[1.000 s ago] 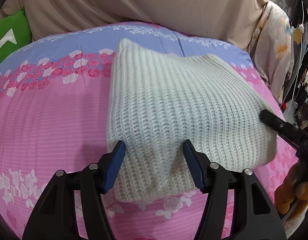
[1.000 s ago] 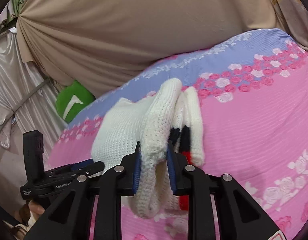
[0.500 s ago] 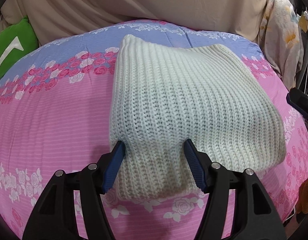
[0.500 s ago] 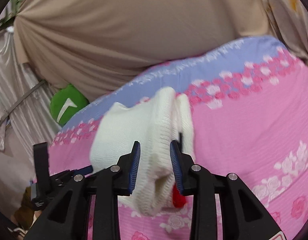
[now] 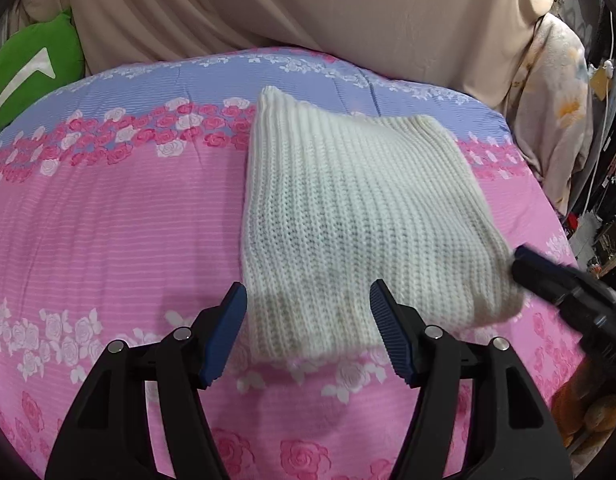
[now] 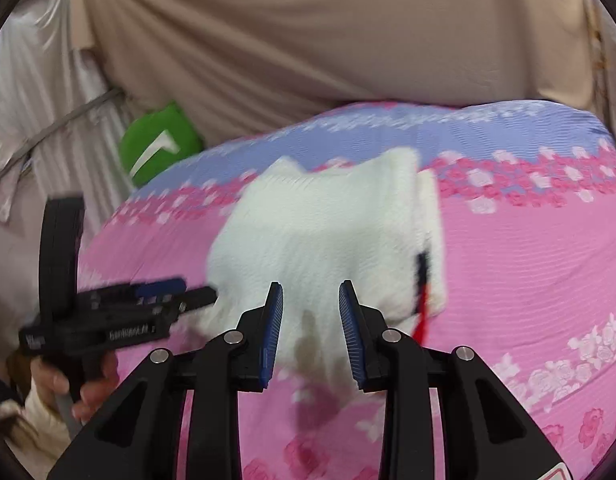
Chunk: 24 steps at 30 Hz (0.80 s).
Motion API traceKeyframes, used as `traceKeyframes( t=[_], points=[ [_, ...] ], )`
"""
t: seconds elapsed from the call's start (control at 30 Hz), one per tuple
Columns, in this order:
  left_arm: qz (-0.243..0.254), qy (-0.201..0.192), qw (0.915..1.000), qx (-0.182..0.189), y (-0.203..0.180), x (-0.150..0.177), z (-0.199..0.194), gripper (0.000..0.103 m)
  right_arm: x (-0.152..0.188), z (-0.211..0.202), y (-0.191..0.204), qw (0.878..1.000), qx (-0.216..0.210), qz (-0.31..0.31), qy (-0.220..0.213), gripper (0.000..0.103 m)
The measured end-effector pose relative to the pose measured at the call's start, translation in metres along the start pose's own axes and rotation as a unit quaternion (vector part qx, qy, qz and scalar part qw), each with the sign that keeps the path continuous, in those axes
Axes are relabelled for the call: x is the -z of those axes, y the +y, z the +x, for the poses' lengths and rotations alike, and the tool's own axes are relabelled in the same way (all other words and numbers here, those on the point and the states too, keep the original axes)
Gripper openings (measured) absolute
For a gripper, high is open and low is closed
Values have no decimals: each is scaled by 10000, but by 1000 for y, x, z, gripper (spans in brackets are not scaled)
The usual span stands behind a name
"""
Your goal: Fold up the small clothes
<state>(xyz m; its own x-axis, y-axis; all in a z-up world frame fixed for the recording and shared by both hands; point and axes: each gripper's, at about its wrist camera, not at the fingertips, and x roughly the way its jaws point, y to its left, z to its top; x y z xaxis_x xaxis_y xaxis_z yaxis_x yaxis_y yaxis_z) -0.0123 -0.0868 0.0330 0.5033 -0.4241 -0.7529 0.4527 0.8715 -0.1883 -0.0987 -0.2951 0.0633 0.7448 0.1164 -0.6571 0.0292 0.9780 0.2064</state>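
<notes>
Since the white knit garment point(image 5: 348, 216) already lies as a folded block on the pink floral bedspread point(image 5: 107, 216), we judge the fold mostly done, perhaps only tidying left. Our left gripper point(image 5: 308, 320) hangs spread at its near edge, pinching nothing. Our right gripper point(image 6: 311, 328), jaws just eased apart, grips nothing either. Green cushion point(image 5: 31, 72) sits far left, beige drape point(image 5: 308, 8) behind; nothing blocks us.

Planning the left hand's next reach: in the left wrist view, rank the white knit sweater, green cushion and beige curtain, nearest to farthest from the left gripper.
From the left gripper:
1. White knit sweater, just ahead, near edge between the fingers.
2. Green cushion, far left, beyond the bedspread.
3. Beige curtain, behind the bed.
</notes>
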Motion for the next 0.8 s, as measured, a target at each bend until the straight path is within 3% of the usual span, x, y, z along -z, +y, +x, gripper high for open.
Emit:
traceKeyframes(
  t=[0.1, 0.17, 0.3, 0.43, 0.5, 0.53, 0.67, 0.73, 0.8],
  points=[
    [49, 322, 9992, -249, -1, 8, 25, 62, 21, 58, -4, 9962, 479, -56, 731, 23],
    [-93, 537, 9981, -279, 6, 14, 43, 65, 21, 54, -2, 9971, 448, -3, 616, 23],
    [-161, 466, 9985, -231, 14, 14, 36, 66, 15, 24, 4, 9983, 438, -44, 376, 25],
    [-135, 491, 9985, -200, 12, 16, 35, 66, 28, 42, -15, 9969, 495, 95, 607, 21],
    [-98, 440, 9989, -141, 10, 15, 26, 64, 22, 27, -13, 9978, 333, 233, 526, 23],
    [-87, 351, 9993, -71, 8, 11, 17, 64, 16, 14, -11, 9989, 291, 227, 286, 23],
    [6, -235, 9997, 105, -2, -13, -15, 67, -14, -15, -12, 9989, 379, 120, -265, 27],
    [78, -421, 9991, 61, -10, -29, -15, 68, -31, -6, -17, 9980, 560, 46, -296, 28],
    [186, -408, 9990, 11, -20, -41, 0, 68, -43, 20, -31, 9971, 754, 81, -65, 28]
  ],
)
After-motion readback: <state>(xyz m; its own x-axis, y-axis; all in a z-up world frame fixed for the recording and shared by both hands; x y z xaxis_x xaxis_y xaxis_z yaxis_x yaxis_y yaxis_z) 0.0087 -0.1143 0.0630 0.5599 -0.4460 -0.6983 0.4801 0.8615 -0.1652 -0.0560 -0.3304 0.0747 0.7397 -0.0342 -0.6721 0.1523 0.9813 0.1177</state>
